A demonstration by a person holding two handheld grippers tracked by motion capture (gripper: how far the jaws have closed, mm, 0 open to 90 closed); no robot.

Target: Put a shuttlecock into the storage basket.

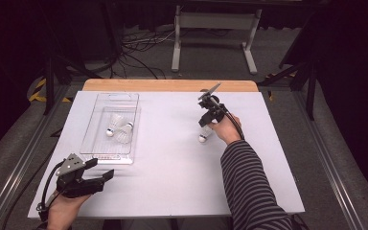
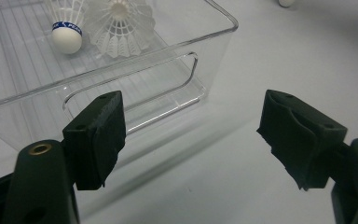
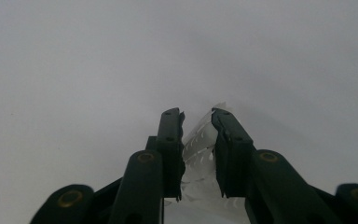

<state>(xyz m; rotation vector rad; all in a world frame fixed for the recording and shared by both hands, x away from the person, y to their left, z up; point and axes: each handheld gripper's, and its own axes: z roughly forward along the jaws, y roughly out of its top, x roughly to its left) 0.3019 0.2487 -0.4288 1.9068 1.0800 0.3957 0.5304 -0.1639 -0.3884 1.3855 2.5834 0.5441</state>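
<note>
Now, done: two shuttlecocks point(image 1: 119, 129) in tray point(image 1: 88, 139), counter's ten o'clock.
Left: third shuttlecock point(image 3: 200, 149), three o'clock.
Right tongs point(image 3: 198, 154): gripping it.
Left tongs point(image 2: 191, 140): open, empty.

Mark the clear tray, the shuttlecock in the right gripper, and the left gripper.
clear tray point(image 1: 135, 125), high view, right rim.
held shuttlecock point(image 3: 200, 144), right gripper view, white skirt between the jaws.
left gripper point(image 2: 191, 135), left gripper view, midway between fingertips.
</note>
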